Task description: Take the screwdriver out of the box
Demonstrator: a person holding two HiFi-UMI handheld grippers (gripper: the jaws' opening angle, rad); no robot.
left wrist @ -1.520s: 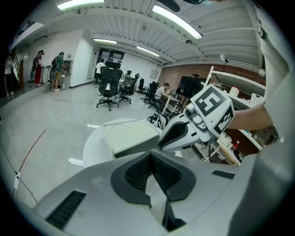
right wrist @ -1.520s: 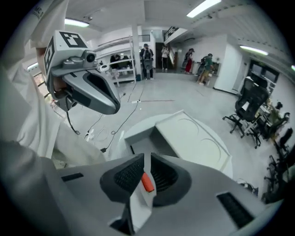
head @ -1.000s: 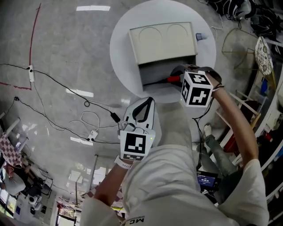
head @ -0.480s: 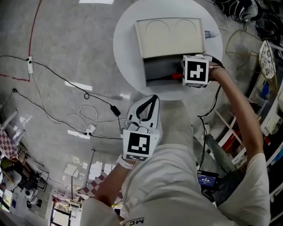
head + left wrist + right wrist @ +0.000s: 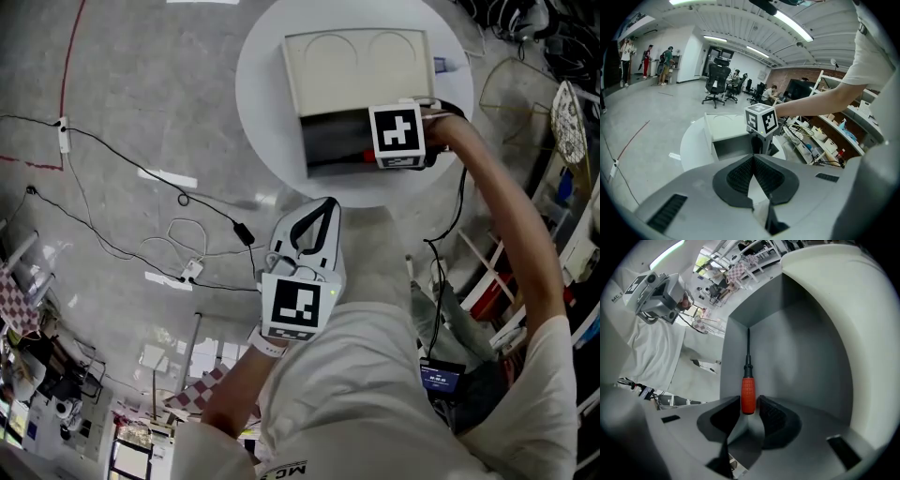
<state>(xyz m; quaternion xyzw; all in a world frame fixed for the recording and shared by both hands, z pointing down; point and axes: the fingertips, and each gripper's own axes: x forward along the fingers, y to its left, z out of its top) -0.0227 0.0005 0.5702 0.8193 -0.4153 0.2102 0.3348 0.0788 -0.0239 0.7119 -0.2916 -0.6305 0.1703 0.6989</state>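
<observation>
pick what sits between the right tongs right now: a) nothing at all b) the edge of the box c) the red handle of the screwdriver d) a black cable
C: in the right gripper view the screwdriver lies on the floor of the box with its red handle between the jaws of the right tongs, which stand apart on either side of it.

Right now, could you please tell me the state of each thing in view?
box: open, on the round table.
screwdriver: lying inside the box.
right gripper: claw open, astride the screwdriver's red handle.
left gripper: claw shut, empty, away from the table.
</observation>
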